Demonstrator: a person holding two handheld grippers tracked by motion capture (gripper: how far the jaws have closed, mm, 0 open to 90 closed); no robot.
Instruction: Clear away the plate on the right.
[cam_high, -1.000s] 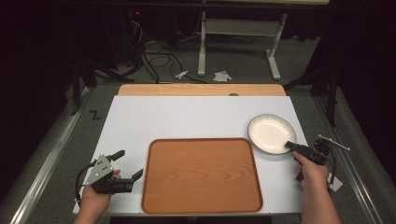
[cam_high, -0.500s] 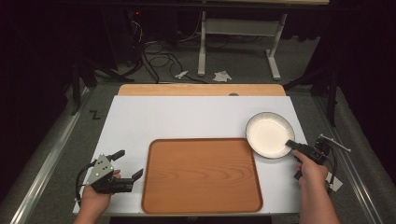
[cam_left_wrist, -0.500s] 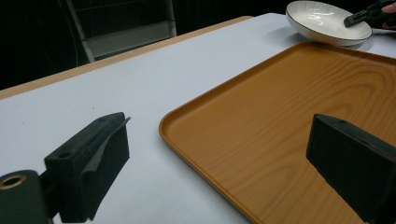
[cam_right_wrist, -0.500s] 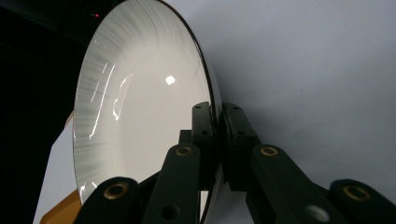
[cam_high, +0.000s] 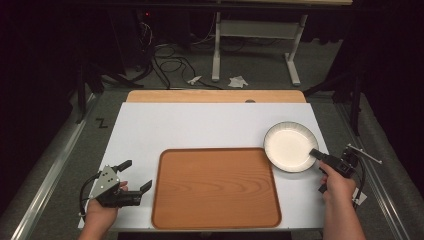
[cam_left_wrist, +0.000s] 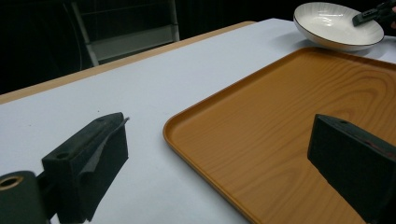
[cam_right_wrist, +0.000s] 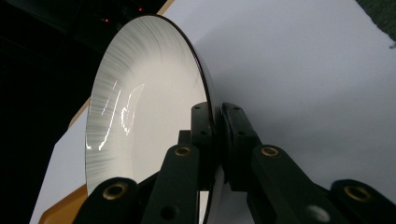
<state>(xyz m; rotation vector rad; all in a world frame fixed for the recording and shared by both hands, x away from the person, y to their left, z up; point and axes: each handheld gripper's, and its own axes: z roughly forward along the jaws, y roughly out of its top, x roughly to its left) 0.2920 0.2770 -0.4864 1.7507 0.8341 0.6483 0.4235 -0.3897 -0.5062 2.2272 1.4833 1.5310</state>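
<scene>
Right gripper (cam_high: 316, 153) fingers clamped on near rim of white bowl (cam_high: 290, 146); bowl extends ahead of fingers, just beside tray (cam_high: 215, 187). Tray lies to fingers' left. Left gripper (cam_high: 134, 175) fingers wide, empty, beside tray's far edge.

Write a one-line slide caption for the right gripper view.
Right gripper clamped on the rim of a white ribbed plate, above the white table.
</scene>
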